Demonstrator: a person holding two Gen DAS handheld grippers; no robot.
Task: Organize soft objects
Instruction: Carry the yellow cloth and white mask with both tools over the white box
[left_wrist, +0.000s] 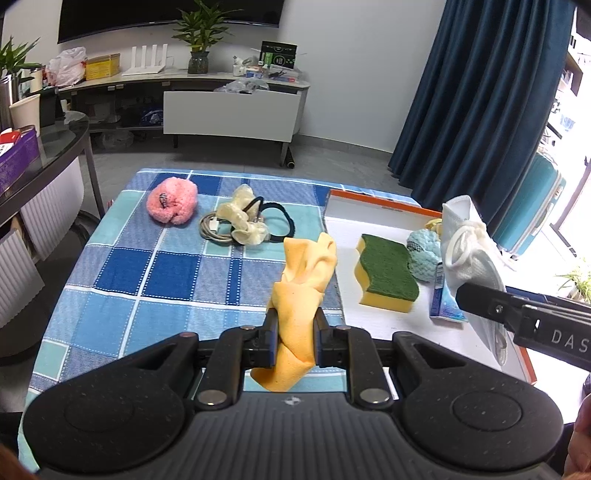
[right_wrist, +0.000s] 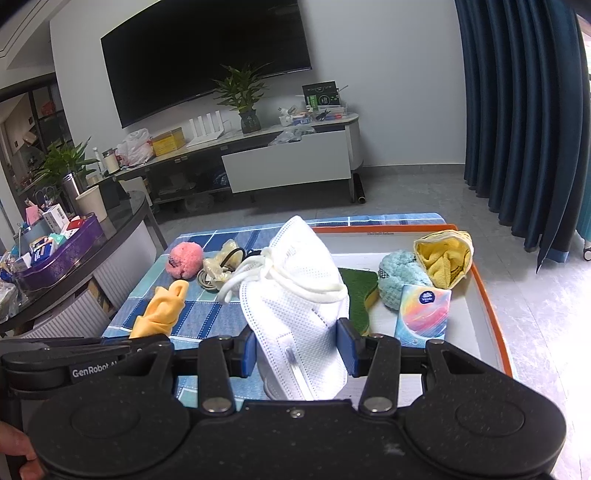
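Here the left gripper (left_wrist: 295, 332) has its jaws drawn in tight on a yellow cloth (left_wrist: 303, 273), which stands up twisted between the pads and droops out behind them too. Ahead of those jaws and off to their left, on the blue checked tablecloth (left_wrist: 147, 273), lie a pink fluffy ball (left_wrist: 171, 205), a cream scrunchie (left_wrist: 242, 219) tangled with a black hair band (left_wrist: 280, 221), and a coiled grey cable (left_wrist: 212, 229) touching the scrunchie.

To the right of the left jaws sits the white tray with an orange rim (left_wrist: 369, 321). In it a yellow sponge with a green scouring face (left_wrist: 386, 273) lies nearest the cloth, with a light blue fluffy ball (left_wrist: 424, 254) just beyond it and a tissue pack (left_wrist: 443, 295) beside that.

The right gripper (right_wrist: 299, 354) stands about half open, yet its blue pads press on both sides of a white face mask (right_wrist: 295, 314), whose ear loops bunch at the top ahead of the jaws. The mask hangs over the near left part of the tray. Past the right jaws and to their right are the blue ball, the tissue pack, and a yellow item (right_wrist: 445, 258) at the tray's far corner, possibly a folded cloth in a pouch; the view is too warped there to be sure.
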